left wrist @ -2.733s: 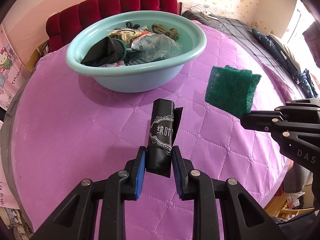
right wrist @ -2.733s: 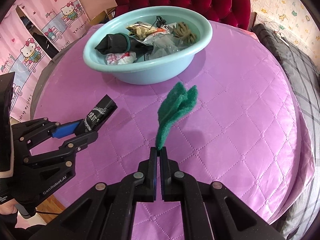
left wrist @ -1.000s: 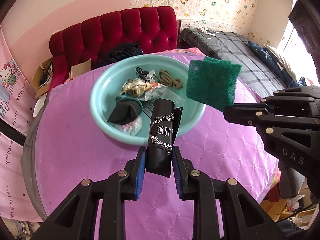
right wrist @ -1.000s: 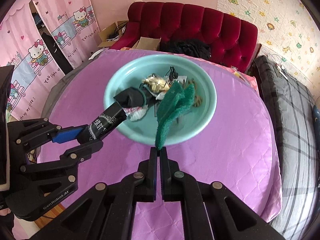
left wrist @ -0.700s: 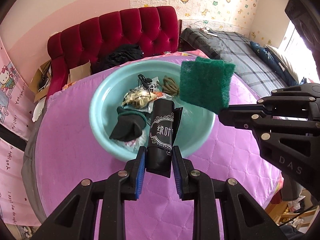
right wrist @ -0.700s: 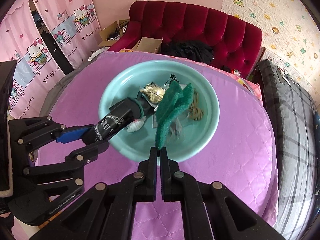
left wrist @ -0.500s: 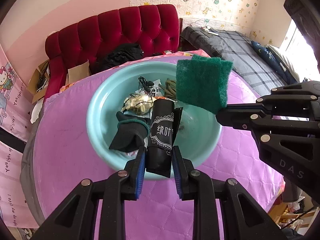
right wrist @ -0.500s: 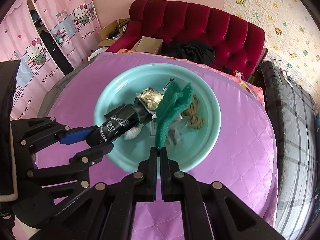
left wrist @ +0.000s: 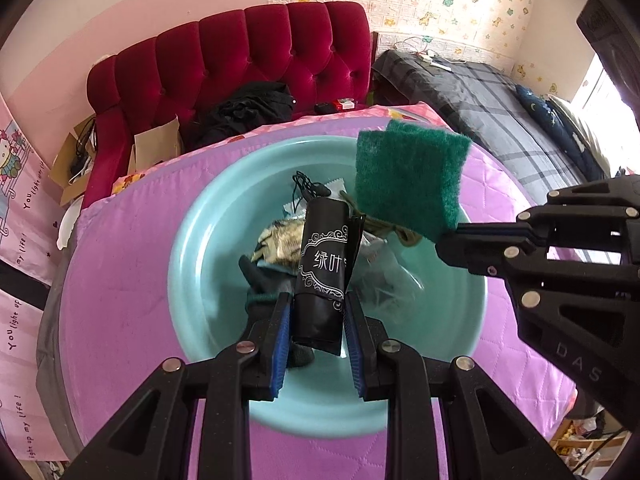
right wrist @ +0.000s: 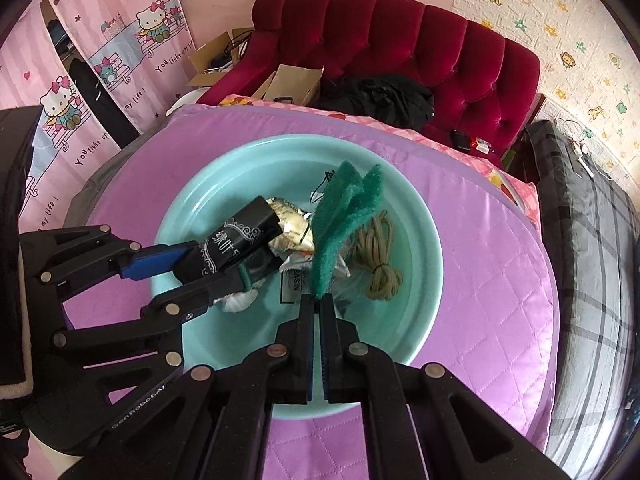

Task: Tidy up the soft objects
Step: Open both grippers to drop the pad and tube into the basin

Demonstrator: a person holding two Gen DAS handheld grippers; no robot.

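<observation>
A black packet (left wrist: 325, 264) with white ornament and lettering stands upright between the blue pads of my left gripper (left wrist: 318, 312), which is shut on it; the right wrist view shows the same black packet (right wrist: 236, 240). My right gripper (right wrist: 317, 300) is shut on the lower corner of a folded green scouring pad (right wrist: 344, 216), whose flat face, the green scouring pad (left wrist: 412, 178), shows in the left wrist view. Both are held in the air over the turquoise basin (left wrist: 192, 264), also seen as the turquoise basin (right wrist: 424, 240).
Inside the basin lie a coil of olive cord (right wrist: 378, 256), a gold foil wrapper (right wrist: 290, 228), clear plastic bags and a dark sock. The basin stands on a round table with a quilted purple cover (right wrist: 500, 320). A red sofa (left wrist: 240, 56) stands behind, a bed (left wrist: 500, 96) at right.
Both grippers have moved forward and slightly down with their loads, from the near rim of the basin to over its middle. The basin now looks larger and lower in both views.
</observation>
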